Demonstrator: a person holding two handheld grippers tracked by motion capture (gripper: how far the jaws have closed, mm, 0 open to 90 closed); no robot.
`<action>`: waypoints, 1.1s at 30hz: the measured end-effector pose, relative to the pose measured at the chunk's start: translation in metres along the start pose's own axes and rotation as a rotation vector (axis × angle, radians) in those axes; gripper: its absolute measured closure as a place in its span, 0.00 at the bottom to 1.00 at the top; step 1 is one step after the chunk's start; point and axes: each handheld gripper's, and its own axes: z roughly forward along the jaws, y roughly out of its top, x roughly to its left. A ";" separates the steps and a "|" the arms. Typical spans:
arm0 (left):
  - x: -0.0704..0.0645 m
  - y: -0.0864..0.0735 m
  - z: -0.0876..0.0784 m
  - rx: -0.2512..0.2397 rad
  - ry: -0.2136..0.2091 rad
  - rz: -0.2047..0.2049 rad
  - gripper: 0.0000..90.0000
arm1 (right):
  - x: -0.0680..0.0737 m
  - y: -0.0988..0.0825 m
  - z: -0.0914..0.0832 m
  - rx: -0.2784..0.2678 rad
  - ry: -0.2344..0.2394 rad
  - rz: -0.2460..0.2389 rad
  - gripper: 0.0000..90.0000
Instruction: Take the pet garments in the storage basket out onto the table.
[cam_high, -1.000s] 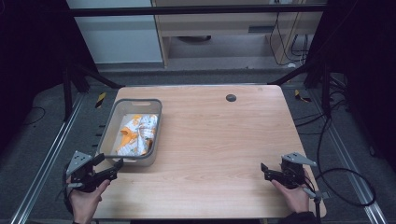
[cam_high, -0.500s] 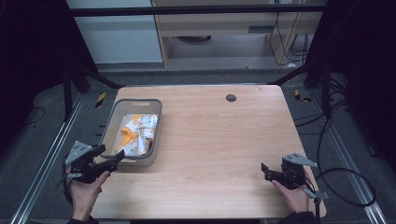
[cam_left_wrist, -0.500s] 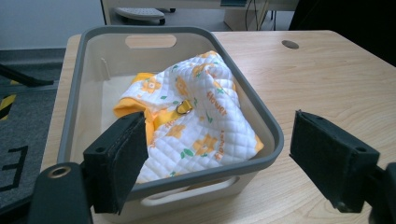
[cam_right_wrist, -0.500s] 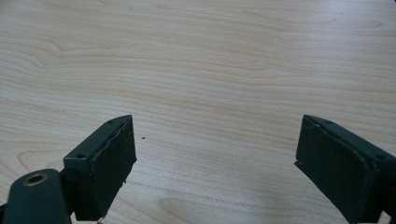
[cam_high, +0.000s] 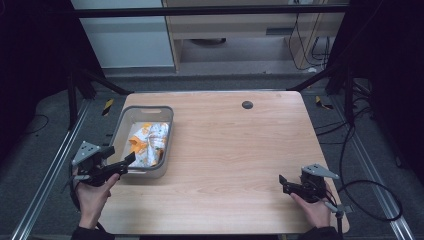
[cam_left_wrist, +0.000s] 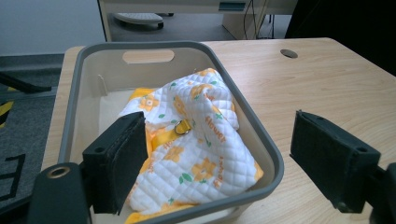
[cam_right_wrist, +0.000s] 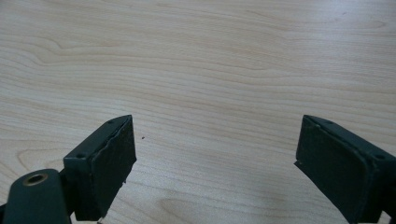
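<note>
Your left gripper (cam_high: 131, 159) sits at the near end of the grey bin (cam_high: 123, 118), jaws spread wide, one over the bin's inside and the other outside its right wall. Inside the bin lies a crumpled quilted cloth (cam_left_wrist: 196, 140), white with orange flowers. Your right gripper (cam_high: 283, 183) hovers over bare wooden table (cam_high: 235, 145) well to the right of the bin, jaws also wide and holding nothing.

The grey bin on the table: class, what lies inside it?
Inside the grey bin lies a crumpled quilted cloth, white with orange flowers, with a small metal ring on it. Whatever may lie beneath the cloth is covered.
</note>
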 end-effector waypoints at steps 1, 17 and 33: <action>0.000 0.000 0.000 0.000 0.000 0.000 0.20 | 0.000 0.000 0.000 0.000 0.000 0.000 0.13; -0.002 0.020 0.028 0.041 0.005 0.016 0.20 | 0.000 0.000 0.000 -0.001 0.003 -0.002 0.13; -0.003 0.036 0.055 0.118 0.025 0.055 0.20 | 0.001 0.000 0.000 0.005 0.008 -0.001 0.13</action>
